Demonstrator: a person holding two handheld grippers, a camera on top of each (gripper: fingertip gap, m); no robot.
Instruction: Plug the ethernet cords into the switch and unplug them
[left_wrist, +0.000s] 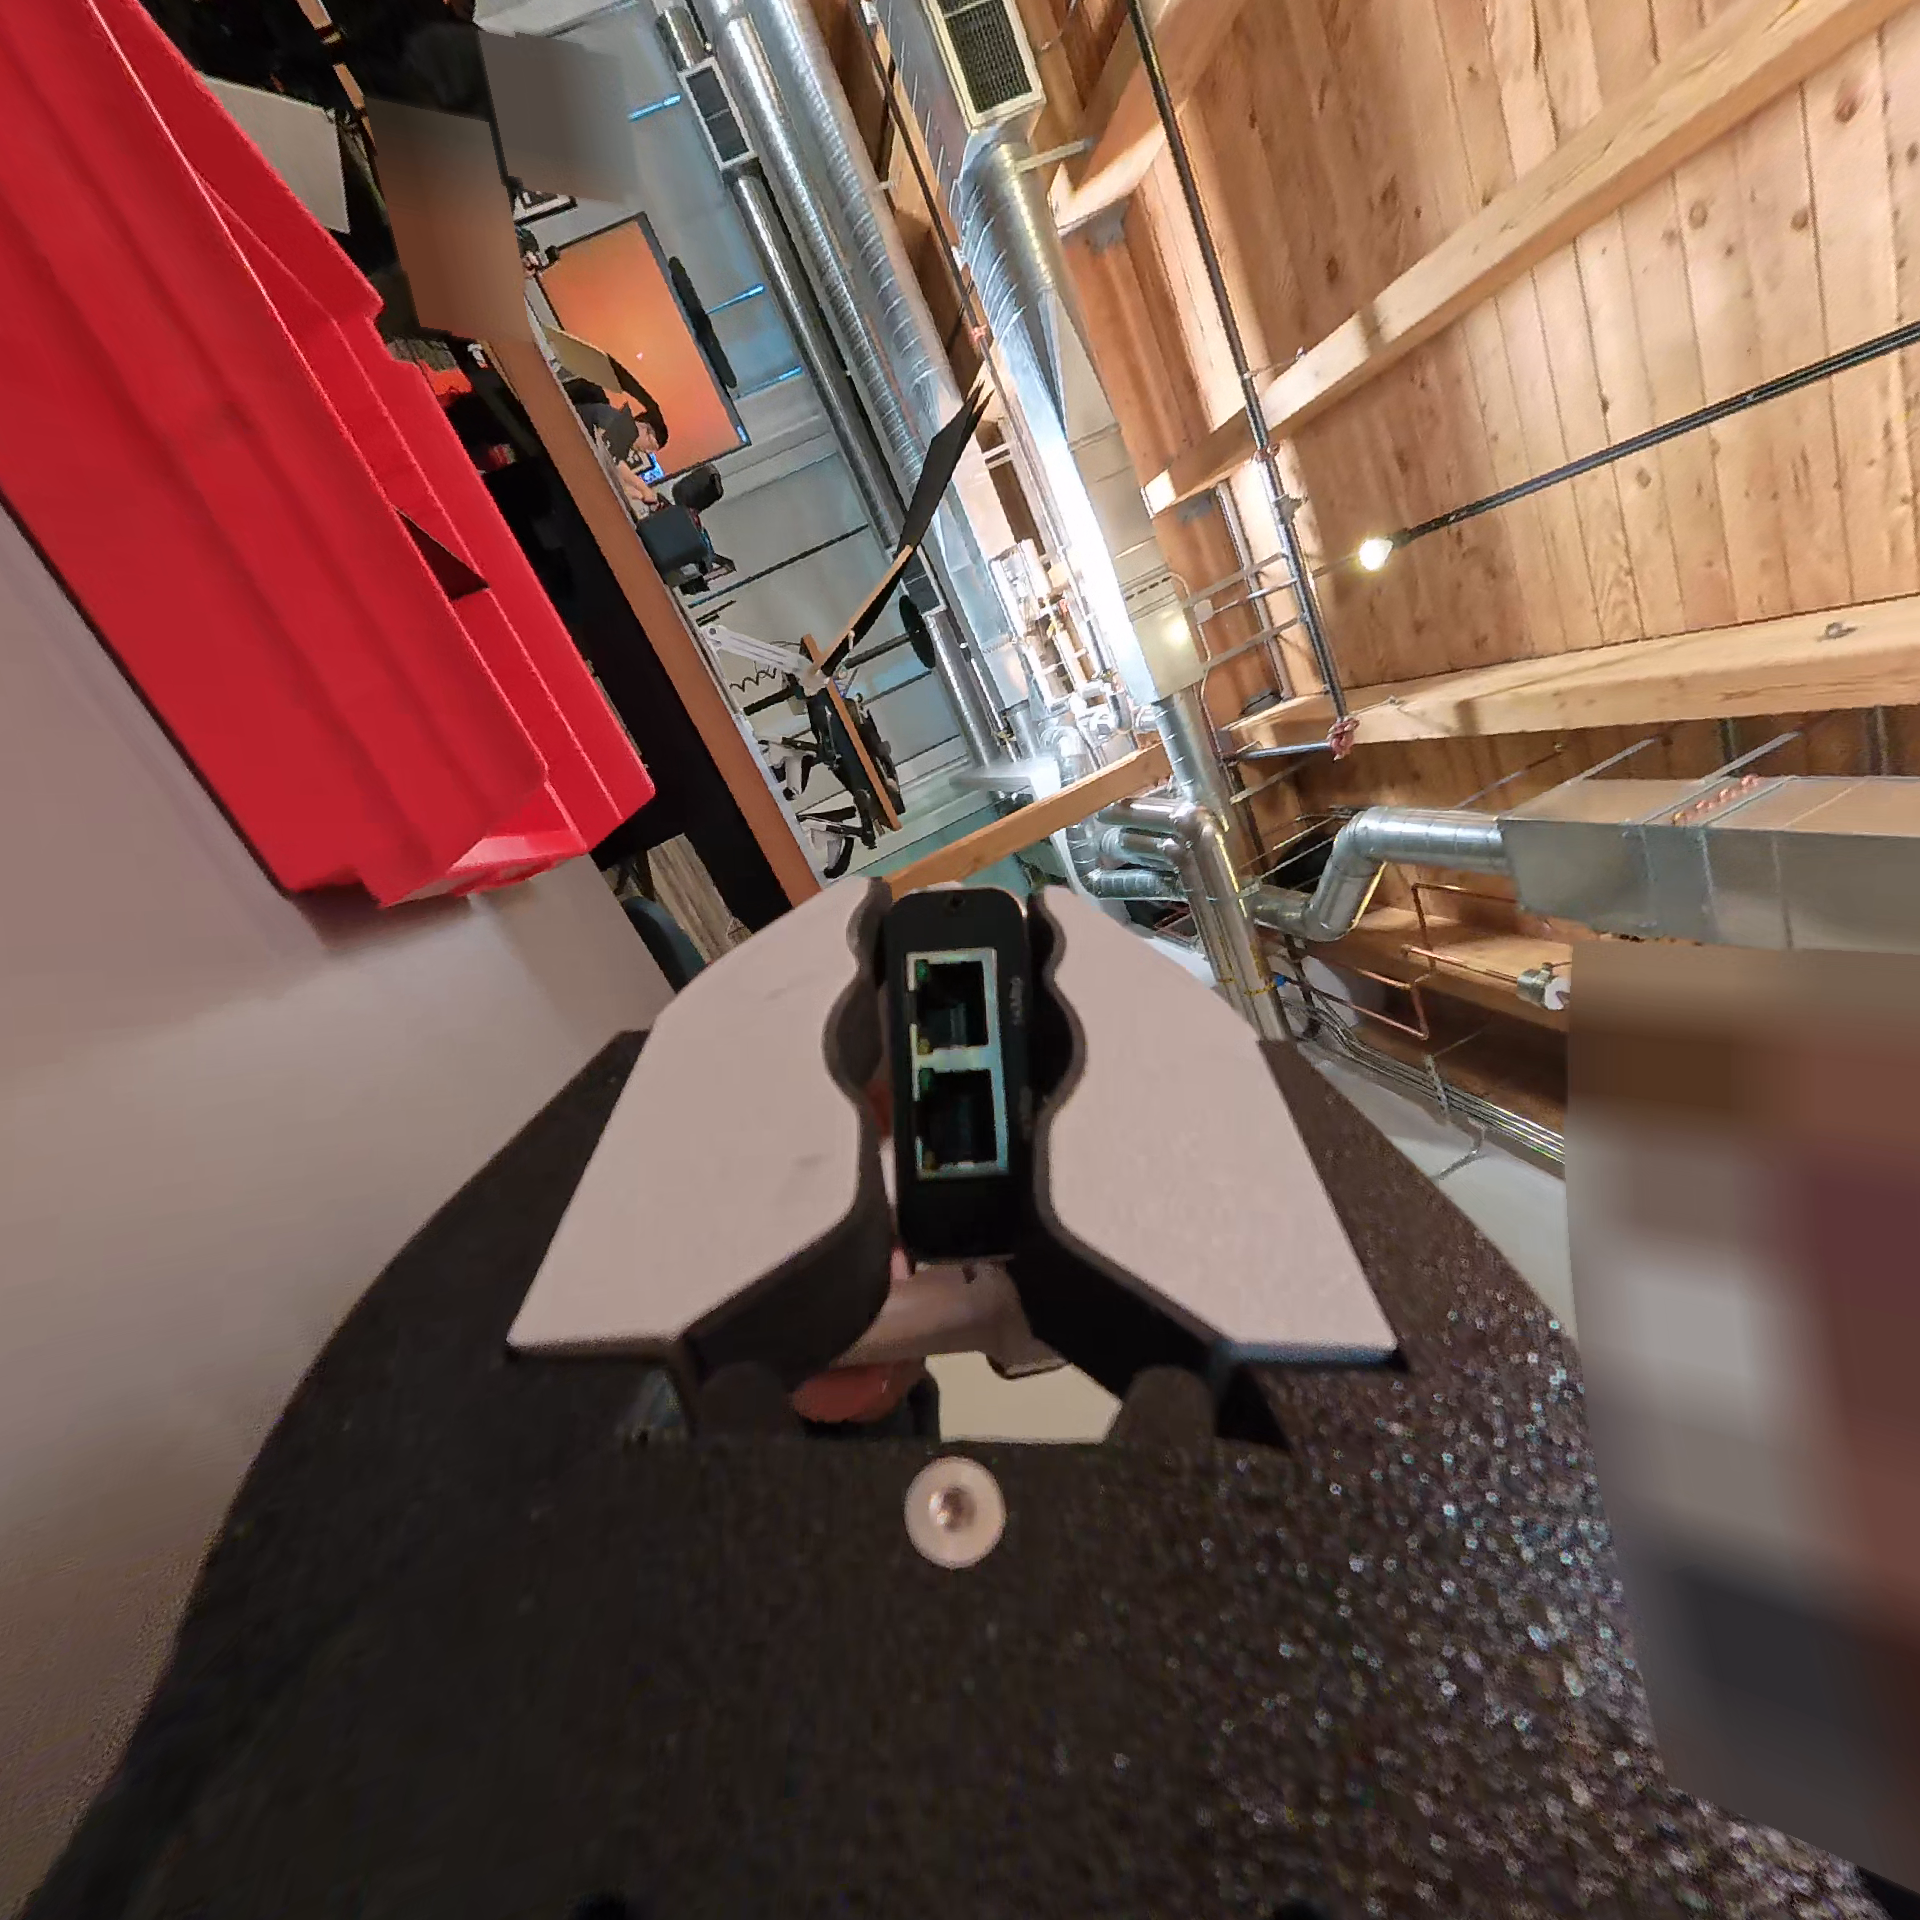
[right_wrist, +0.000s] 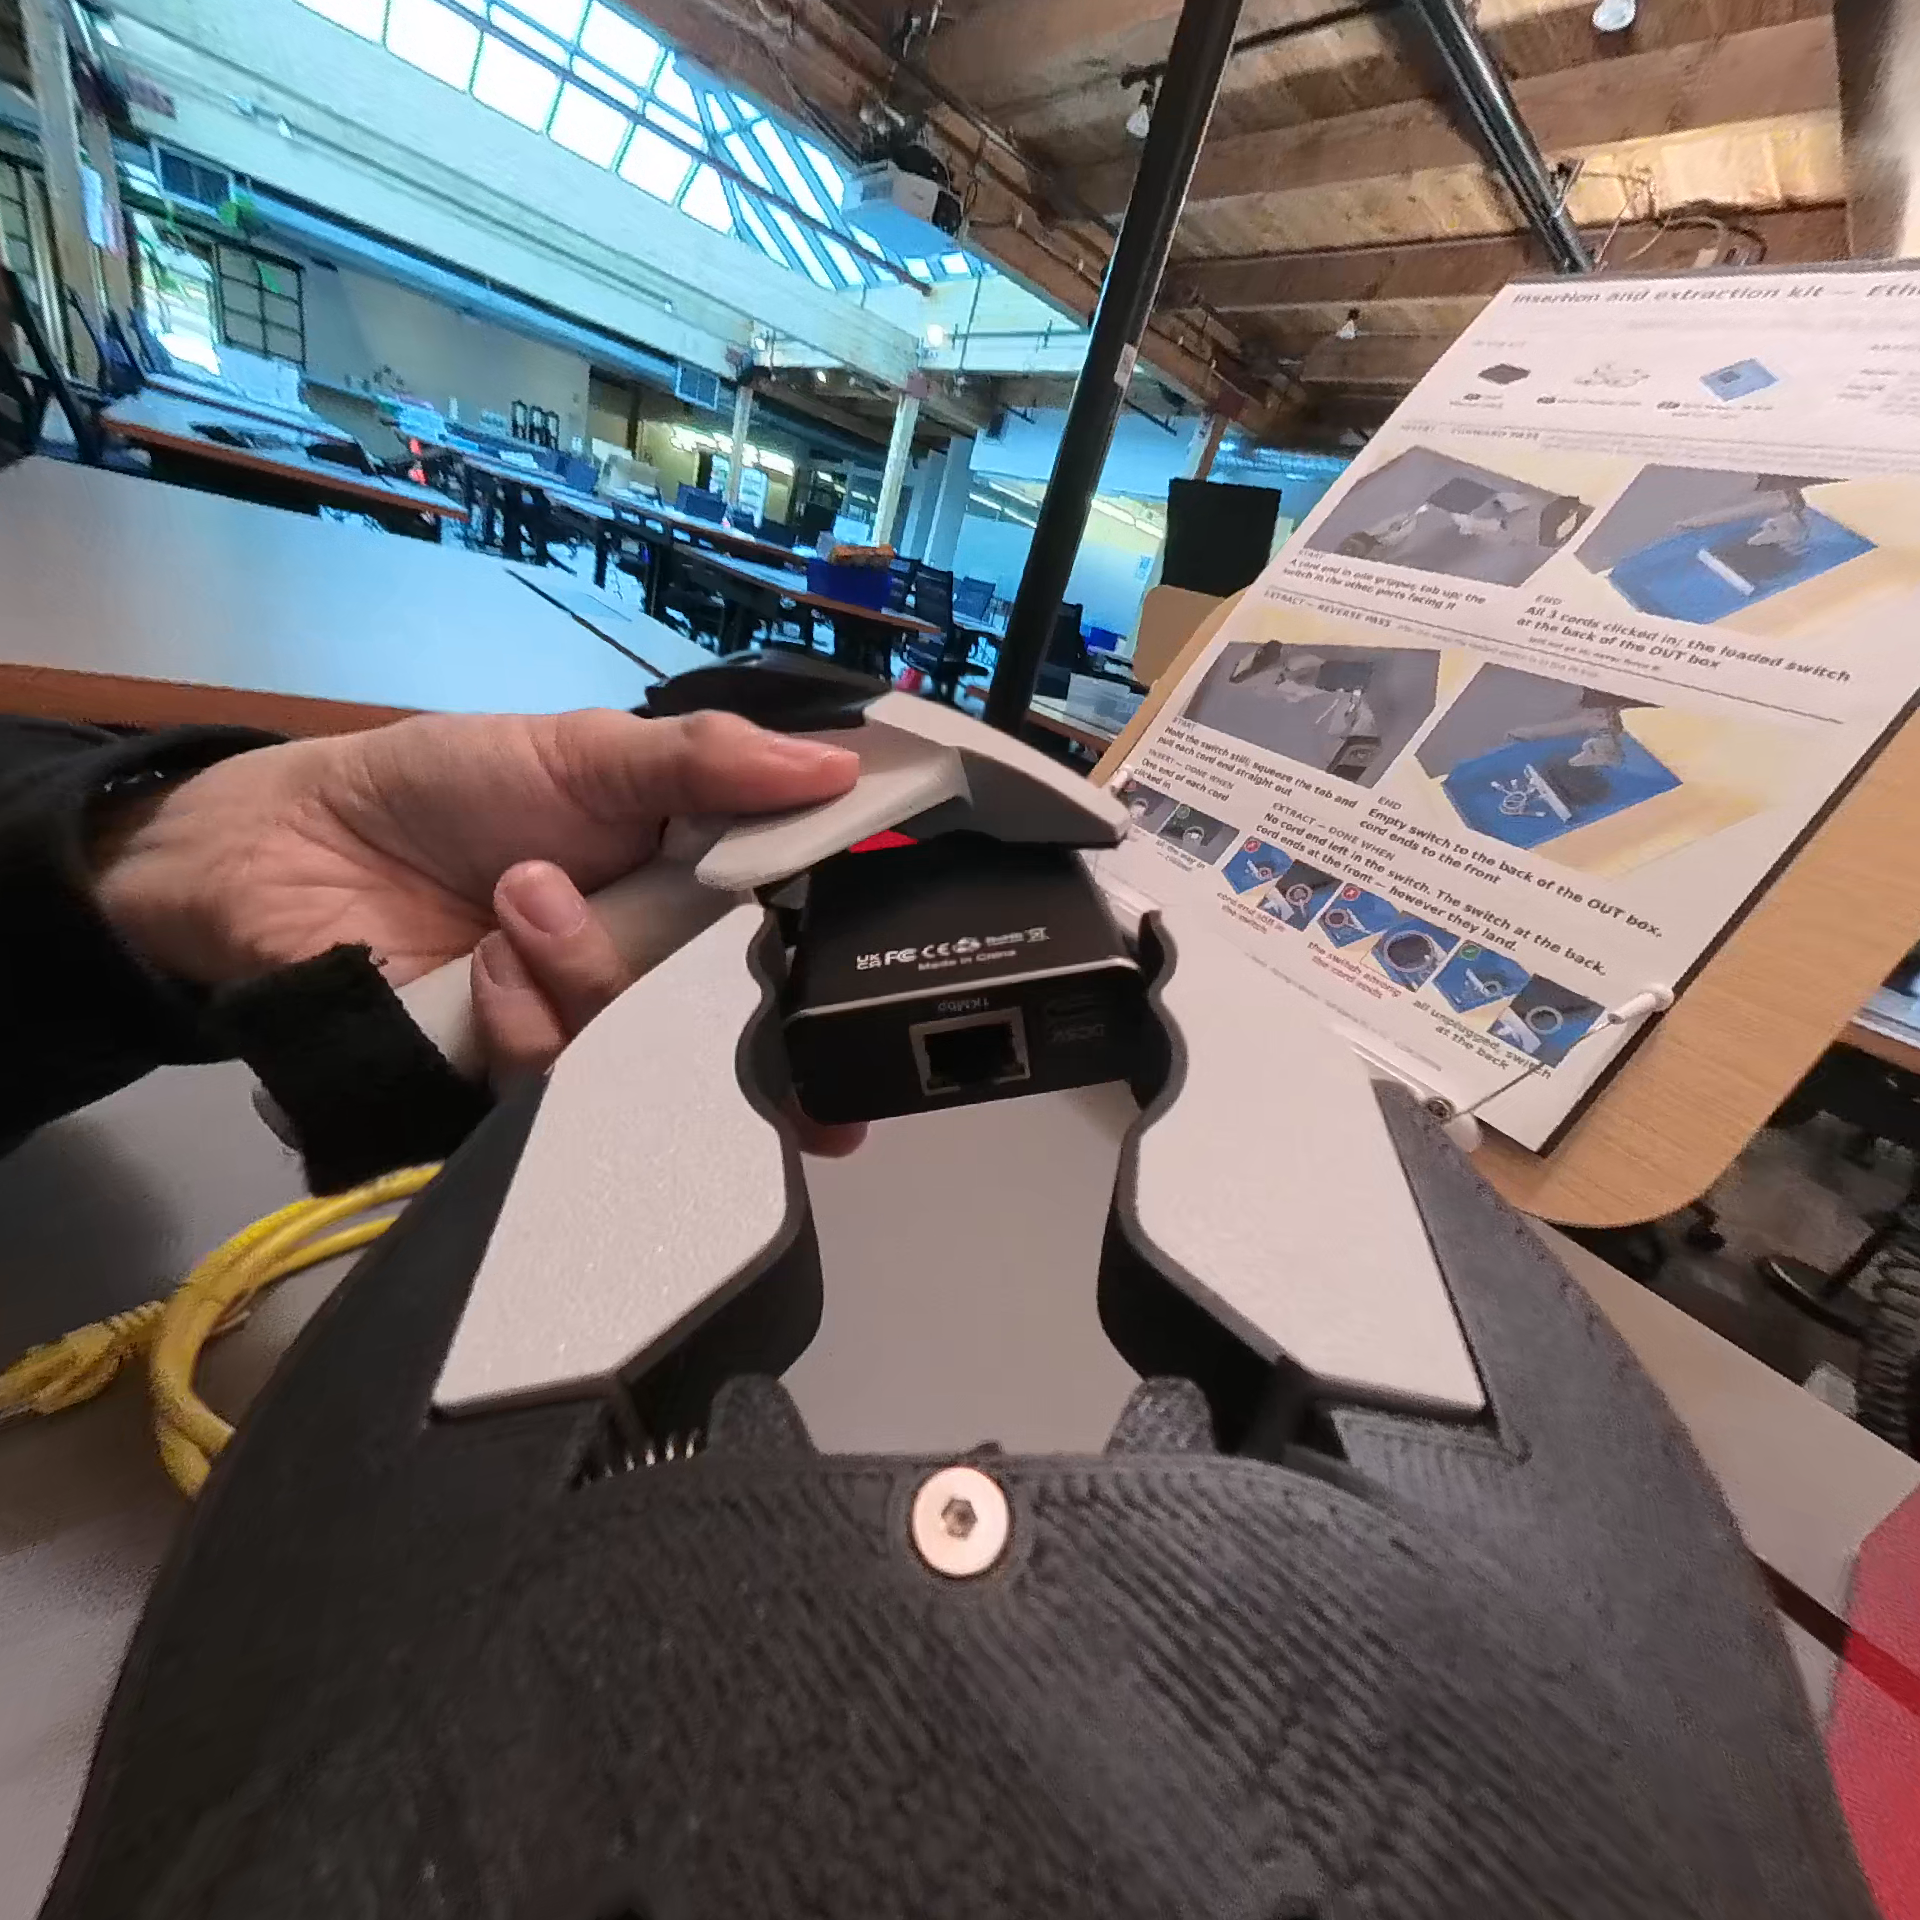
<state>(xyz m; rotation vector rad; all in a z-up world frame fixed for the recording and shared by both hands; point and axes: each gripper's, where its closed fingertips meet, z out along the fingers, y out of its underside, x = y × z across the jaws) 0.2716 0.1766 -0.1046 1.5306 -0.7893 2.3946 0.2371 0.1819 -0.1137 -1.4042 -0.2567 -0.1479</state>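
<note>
Two empty ports, switch (left_wrist: 961, 1081) rear hidden

So the left gripper (left_wrist: 958, 1081) has its two grey fingers (left_wrist: 717, 1122) squeezed tight on a little black switch (left_wrist: 957, 1075) at the middle of the frame. Two ports face the camera, stacked one over the other, both empty. Red bins (left_wrist: 281, 520) fill the upper left, with wood planks (left_wrist: 1558, 343) and shiny metal ducts (left_wrist: 831, 260) across the upper right.
</note>
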